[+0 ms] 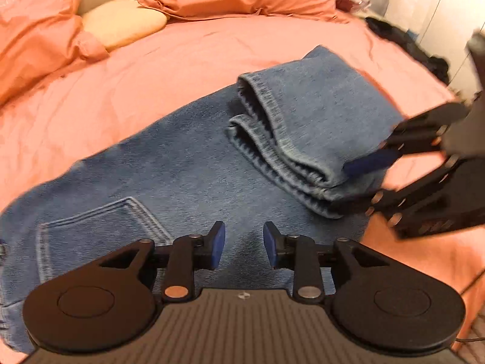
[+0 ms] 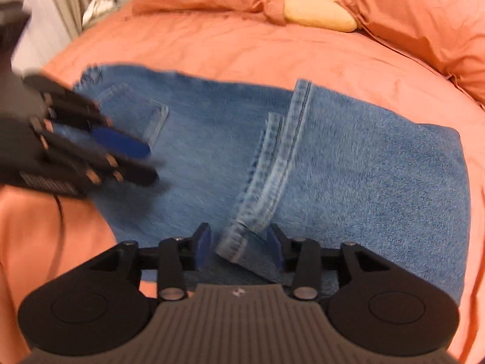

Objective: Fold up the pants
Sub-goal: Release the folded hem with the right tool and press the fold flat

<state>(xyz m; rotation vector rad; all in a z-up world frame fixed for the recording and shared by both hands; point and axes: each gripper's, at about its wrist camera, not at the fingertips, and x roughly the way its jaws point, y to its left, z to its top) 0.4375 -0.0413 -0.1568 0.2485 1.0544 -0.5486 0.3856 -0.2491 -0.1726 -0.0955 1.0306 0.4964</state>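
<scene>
A peach pillow [image 1: 39,30] lies at the far left of the bed [image 1: 197,48], a yellow cushion [image 1: 124,24] just right of it. Blue jeans [image 1: 169,157] lie across the near middle of the bedspread, back pocket [image 1: 100,227] at the near left, leg hems [image 1: 272,139] folded back over the seat. The left gripper [image 1: 244,242] hovers over the denim, jaws apart with nothing between them. Further right, the right gripper [image 2: 239,247] has its jaws parted around the near hem corner, pads clear of the cloth.
</scene>
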